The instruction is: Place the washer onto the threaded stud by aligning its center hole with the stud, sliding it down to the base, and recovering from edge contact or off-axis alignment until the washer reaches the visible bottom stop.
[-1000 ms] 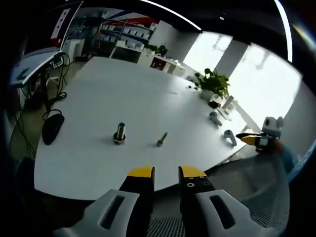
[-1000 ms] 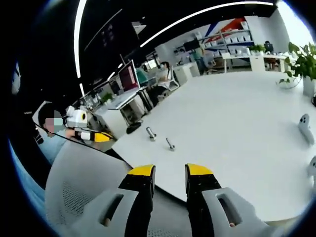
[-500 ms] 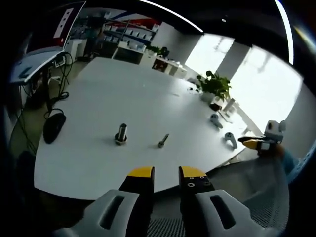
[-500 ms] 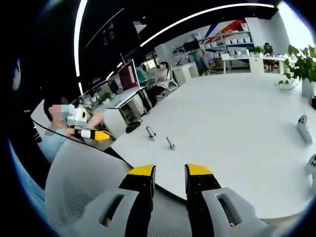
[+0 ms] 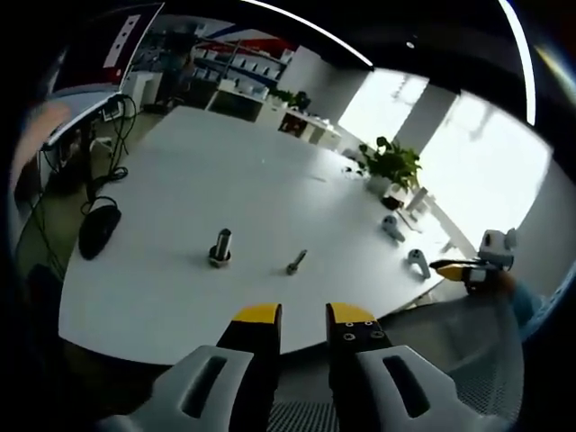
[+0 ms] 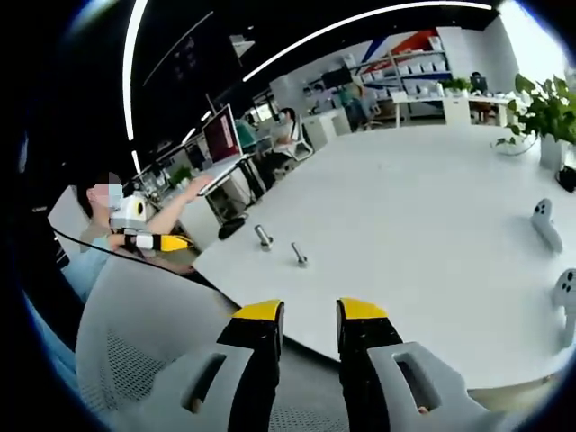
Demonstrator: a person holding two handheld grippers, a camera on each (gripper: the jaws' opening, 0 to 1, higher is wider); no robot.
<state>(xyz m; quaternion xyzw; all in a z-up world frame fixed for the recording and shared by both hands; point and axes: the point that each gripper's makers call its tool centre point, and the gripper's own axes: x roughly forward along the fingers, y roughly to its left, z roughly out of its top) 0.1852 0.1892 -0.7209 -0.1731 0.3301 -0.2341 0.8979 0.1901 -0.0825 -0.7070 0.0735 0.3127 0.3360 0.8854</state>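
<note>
Nearby, mouse (image 5: 96,230), potted plant (image 5: 390,167), white controllers (image 6: 544,222)

In the right gripper view, a person's arm (image 6: 184,200) has lifted at the left of the frame, reaching toward the counter (image 6: 432,216); the other hand-held gripper (image 6: 153,241) has dipped slightly.

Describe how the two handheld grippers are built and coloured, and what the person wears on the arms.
Both the left gripper and the right gripper have two black jaws capped with yellow pads, rising from pale grey moulded bodies with slot-shaped openings. Seen from across the table, each shows a yellow tip and a white upper housing. A light blue sleeve covers the person's arm behind the right gripper.
</note>
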